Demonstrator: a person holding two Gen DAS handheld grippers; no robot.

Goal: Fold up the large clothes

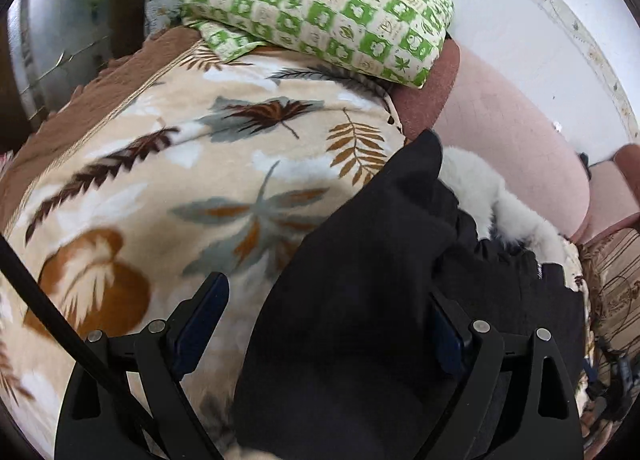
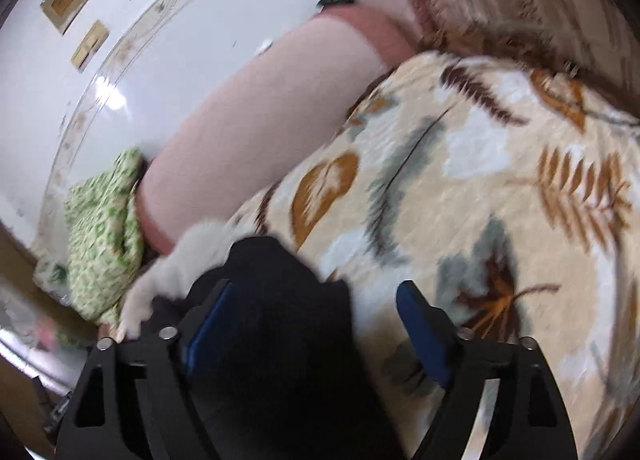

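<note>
The black garment [image 1: 360, 260] lies bunched on the leaf-print blanket [image 1: 160, 188], its white fleecy lining [image 1: 480, 188] showing — soft, limp, probably fairly heavy, best taken by an edge or hem. Both the left tool [image 1: 324, 324] and right tool [image 2: 316, 324] stand wide, gripping nothing. A tiny white mark on the cloth is unreadable.

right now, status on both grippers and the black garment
Left gripper open, right gripper open, neither clamped. Black garment lies between both jaws on the leaf-print blanket. White furry trim bunched at its far edge.
</note>
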